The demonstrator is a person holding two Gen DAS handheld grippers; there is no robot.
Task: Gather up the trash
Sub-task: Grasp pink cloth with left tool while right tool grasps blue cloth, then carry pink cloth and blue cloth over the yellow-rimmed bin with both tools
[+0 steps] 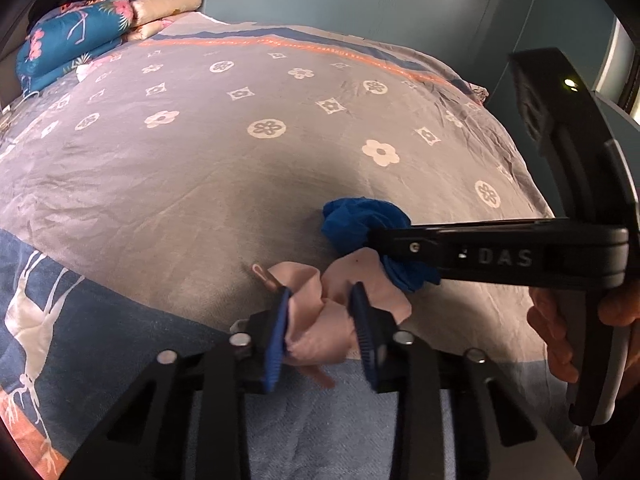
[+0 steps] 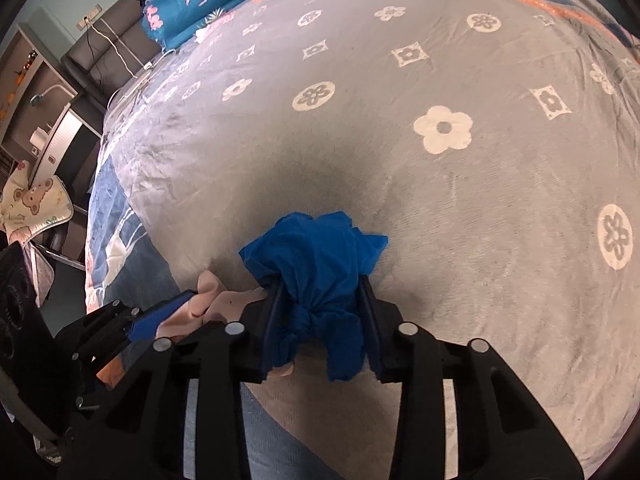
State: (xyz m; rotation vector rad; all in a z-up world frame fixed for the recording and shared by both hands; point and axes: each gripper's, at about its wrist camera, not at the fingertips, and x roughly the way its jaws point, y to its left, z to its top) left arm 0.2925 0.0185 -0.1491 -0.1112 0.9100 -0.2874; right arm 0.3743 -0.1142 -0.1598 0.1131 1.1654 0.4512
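Between my left gripper's [image 1: 320,300] blue pads sits a crumpled pink cloth [image 1: 340,328], clamped; my right gripper [image 2: 320,292] is likewise closed on a bunched blue cloth [image 2: 316,268]. Both bundles are held just above the grey flower-print blanket [image 1: 200,152] covering the bed, the blue one touching the pink. Folded teal floral bedding [image 1: 76,40] lies at the far end.

black left gripper [image 1: 320,312], blue ribbed pads [image 1: 276,344], silver screws, bare-skinned hand [image 1: 556,344].
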